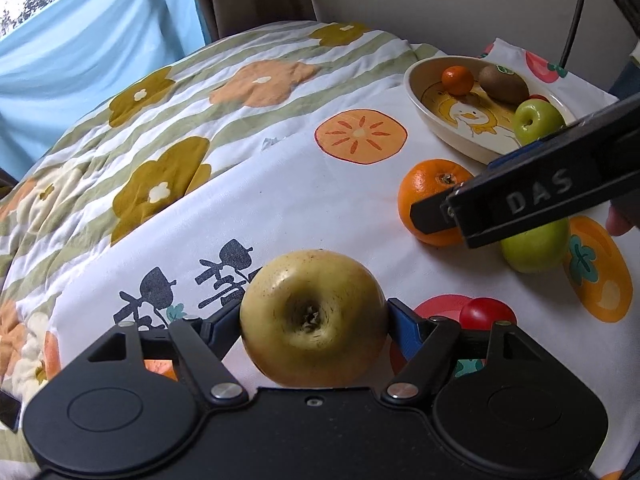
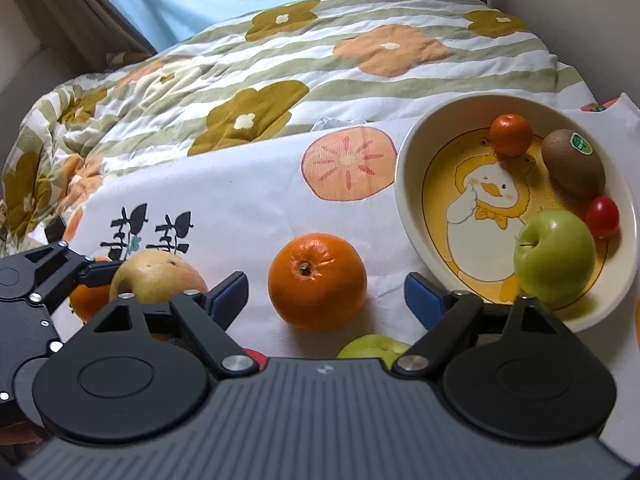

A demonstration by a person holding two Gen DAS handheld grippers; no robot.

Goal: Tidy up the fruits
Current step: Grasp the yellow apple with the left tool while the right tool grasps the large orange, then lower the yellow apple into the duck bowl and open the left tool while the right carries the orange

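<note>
Left wrist view: left gripper (image 1: 314, 320) clamped on a yellow apple (image 1: 314, 318), blue pads pressed to both flanks, stem pit facing the camera, apple apparently raised off the printed cloth (image 1: 320, 200) on the bed. Ahead and right of those jaws: a large orange (image 1: 430, 200), partly crossed by the right gripper (image 1: 436, 214) reaching in from the right; behind that, a green apple (image 1: 536, 248) on the cloth. Farther ahead-right, the duck bowl (image 1: 416, 92) already holding a small mandarin (image 1: 457, 80), a kiwi (image 1: 504, 84) and another green apple (image 1: 538, 120). Just right of the jaws, a cherry tomato (image 1: 486, 314).

Right wrist view: right gripper (image 2: 326, 292) spread wide, nothing held, large orange (image 2: 317, 280) straight ahead between the two blue pads but not touched. Bowl (image 2: 408, 208) ahead-right, with a second cherry tomato (image 2: 603, 216) beside the kiwi (image 2: 576, 166).

Likely risks: round, smooth apple slipping or rotating out of a two-pad pinch on the way to the bowl; both grippers converging on the same bowl and colliding; orange rolling on soft bedding if nudged by one pad first; dropped fruit knocking others out over the low rim.

Hidden or unclear: underside of the held apple behind the gripper body, so actual clearance unsure; loose green apple mostly covered in both views; something orange half hidden behind the left jaws, unidentifiable.
</note>
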